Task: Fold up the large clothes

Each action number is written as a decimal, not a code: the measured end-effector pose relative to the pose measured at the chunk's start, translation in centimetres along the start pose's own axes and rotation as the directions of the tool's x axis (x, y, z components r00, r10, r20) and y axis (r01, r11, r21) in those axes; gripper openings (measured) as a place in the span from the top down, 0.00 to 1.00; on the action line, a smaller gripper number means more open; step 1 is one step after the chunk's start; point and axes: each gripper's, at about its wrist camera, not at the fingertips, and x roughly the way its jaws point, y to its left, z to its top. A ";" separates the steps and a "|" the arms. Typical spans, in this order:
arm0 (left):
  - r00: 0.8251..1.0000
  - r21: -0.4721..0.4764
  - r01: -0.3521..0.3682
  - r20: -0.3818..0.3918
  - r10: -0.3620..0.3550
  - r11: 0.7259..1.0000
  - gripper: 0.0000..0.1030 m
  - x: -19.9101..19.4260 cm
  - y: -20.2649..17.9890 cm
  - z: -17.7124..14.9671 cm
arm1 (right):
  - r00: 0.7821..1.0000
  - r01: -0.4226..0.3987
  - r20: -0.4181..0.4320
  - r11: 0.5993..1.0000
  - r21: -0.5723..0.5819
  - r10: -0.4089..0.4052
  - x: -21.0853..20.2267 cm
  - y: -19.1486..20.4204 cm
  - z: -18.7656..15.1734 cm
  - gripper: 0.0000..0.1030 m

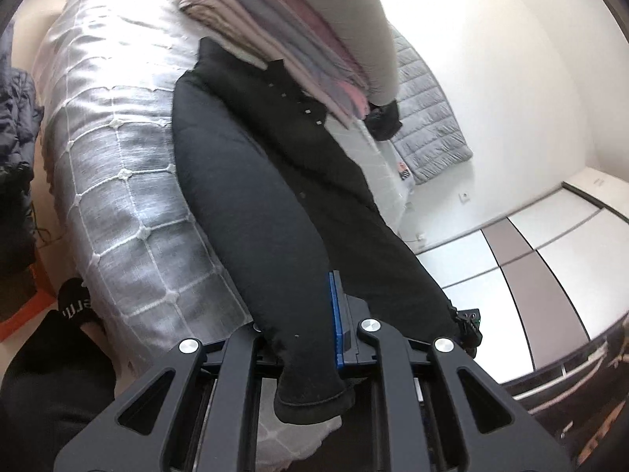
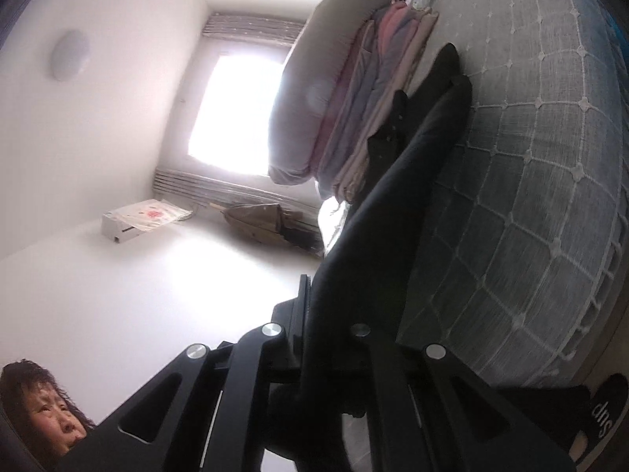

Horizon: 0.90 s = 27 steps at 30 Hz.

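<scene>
**Both tongs clamped on the black garment's near end**

Closest to me, my left gripper (image 1: 314,338) has its tongs closed tight on the black garment (image 1: 251,181), with a cuffed end of the cloth hanging down past the blue-edged finger. My right gripper (image 2: 326,338) is likewise pinched together on the same dark cloth, which runs up between its fingers and away from the lens.

Just beyond the jaws I see the garment stretch from both grips across the grey quilted bedspread (image 1: 118,149), its far part lying on the bed with a row of small pale buttons showing near the top.

Past the garment's far end, touching it or just beside it, sits a stack of folded bedding (image 1: 298,39) in pink, grey and beige. Farther off, in the right wrist view, a bright window (image 2: 240,110) fills the back wall, with a white box (image 2: 137,220) on the floor below it.
</scene>
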 end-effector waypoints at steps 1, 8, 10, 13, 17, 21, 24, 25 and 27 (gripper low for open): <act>1.000 0.009 0.004 -0.002 -0.004 1.000 0.90 -0.5 -0.4 -0.4 | 1.000 -0.006 0.003 1.000 -0.006 0.006 -0.6 0.5 -0.4 0.94; 1.000 0.015 0.008 -0.024 -0.007 1.000 0.90 -5.5 -0.5 -6.3 | 0.999 0.007 0.038 1.000 -0.011 -0.006 -6.6 2.7 -5.7 0.94; 0.999 -0.020 0.004 -0.036 -0.005 1.000 0.90 -6.3 1.1 -8.3 | 0.998 0.031 0.053 0.999 0.020 -0.032 -7.8 1.5 -7.2 0.94; 0.998 -0.096 0.009 -0.060 -0.015 0.995 0.90 -6.1 4.4 -10.5 | 0.996 0.067 0.056 0.992 0.103 -0.073 -10.1 -1.9 -9.8 0.94; 0.994 -0.139 -0.003 -0.111 -0.013 0.990 0.90 -4.3 6.9 -11.6 | 0.992 0.116 0.030 0.976 0.183 -0.124 -10.9 -5.7 -11.1 0.94; 0.994 -0.118 0.005 -0.110 -0.018 0.993 0.89 -4.0 7.0 -11.4 | 0.992 0.121 -0.002 0.975 0.189 -0.123 -11.0 -6.5 -11.6 0.91; 0.991 -0.071 -0.015 -0.132 0.005 0.997 0.89 -3.9 6.5 -11.3 | 0.974 0.226 -0.040 0.951 0.209 -0.223 -12.2 -6.7 -10.7 0.79; 0.991 -0.066 -0.016 -0.134 0.007 0.998 0.89 -3.8 6.5 -11.2 | 0.968 0.247 -0.005 0.943 0.224 -0.252 -13.6 -6.7 -10.3 0.75; 0.991 -0.072 -0.010 -0.133 0.001 0.997 0.89 -3.7 6.9 -11.2 | 0.963 0.240 0.060 0.938 0.251 -0.263 -15.7 -6.9 -9.6 0.72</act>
